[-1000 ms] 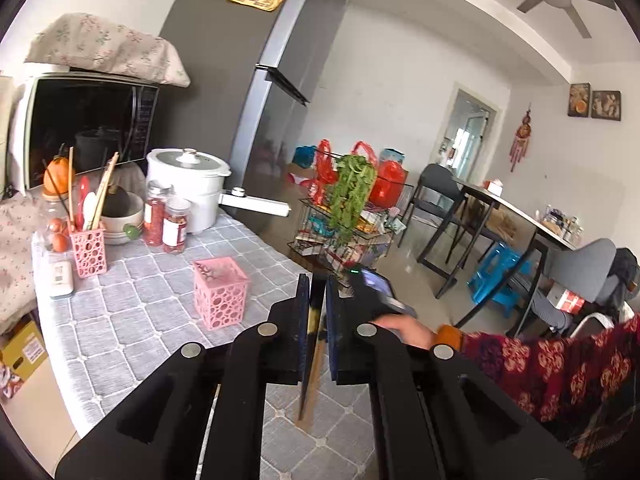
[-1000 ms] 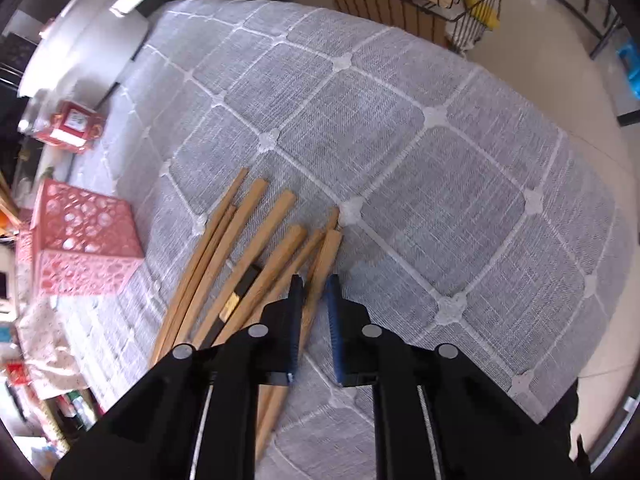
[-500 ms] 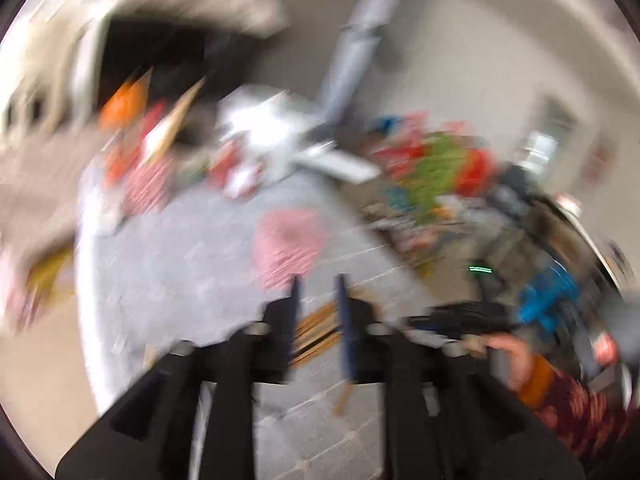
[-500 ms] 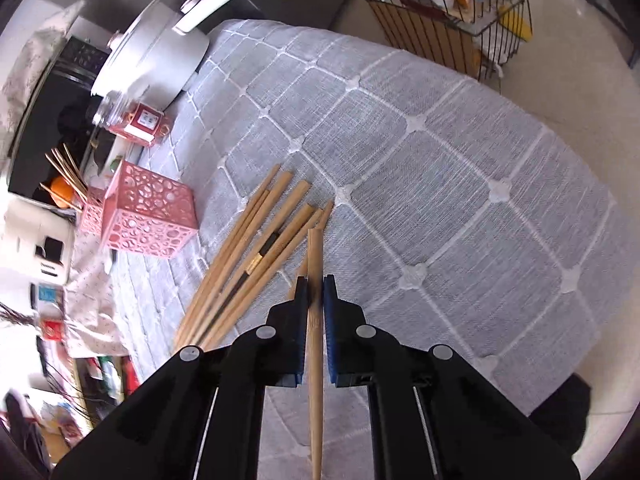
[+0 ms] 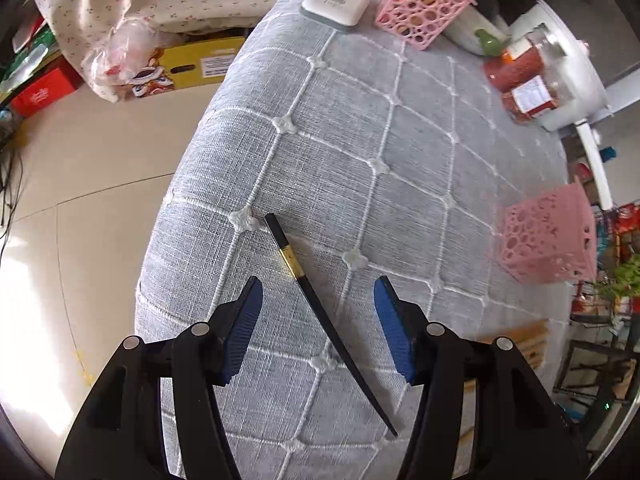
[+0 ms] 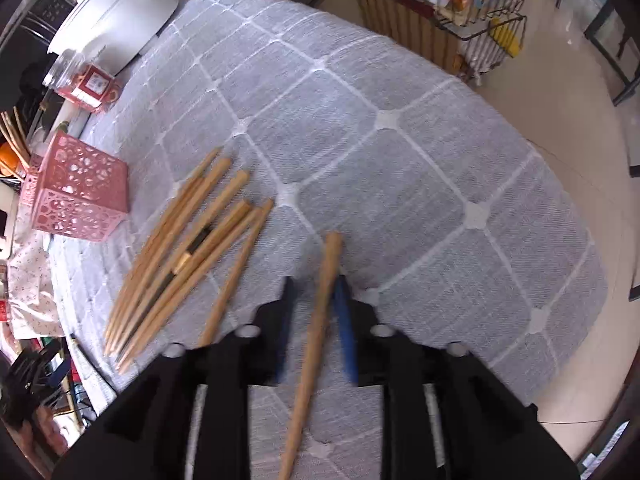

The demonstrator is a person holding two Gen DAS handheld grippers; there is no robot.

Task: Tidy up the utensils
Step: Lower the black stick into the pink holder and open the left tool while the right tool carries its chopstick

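Left gripper [image 5: 318, 320]: jaws apart, just been opening, nothing pinched. Black chopstick [image 5: 320, 312] lying flat on the grey tablecloth [image 5: 400, 140] between the pads, clear of both, on the side of the empty pink holder [image 5: 546, 240] nearer the camera and well apart from it. Risk: closing from here on a thin stick lying flat may roll it or scrape cloth instead of catching it; stick runs skew to the jaws, so an off-centre pinch could pivot it.

Right gripper [image 6: 314, 312]: jaws parted, just been opening, view blurred. Wooden chopstick [image 6: 316, 344] in the gap, leaning by the right-hand pad; cannot tell whether touching, but no clamp. Risk: stick freed near the table edge, could roll or slide off toward the floor; also sits apart from the rest, so easy to miss.

Wooden chopstick bundle [image 6: 176, 256] just beside the same empty pink holder [image 6: 76, 192], between holder and gripper, loosely fanned with a dark stick buried in it. Risk: grabbing one disturbs the others, scatters the pile, or knocks the light holder over.

Farther past that holder, second pink holder [image 5: 422, 4] with sticks already in, jars [image 5: 520, 84] close by; a careless swing there could tip them.
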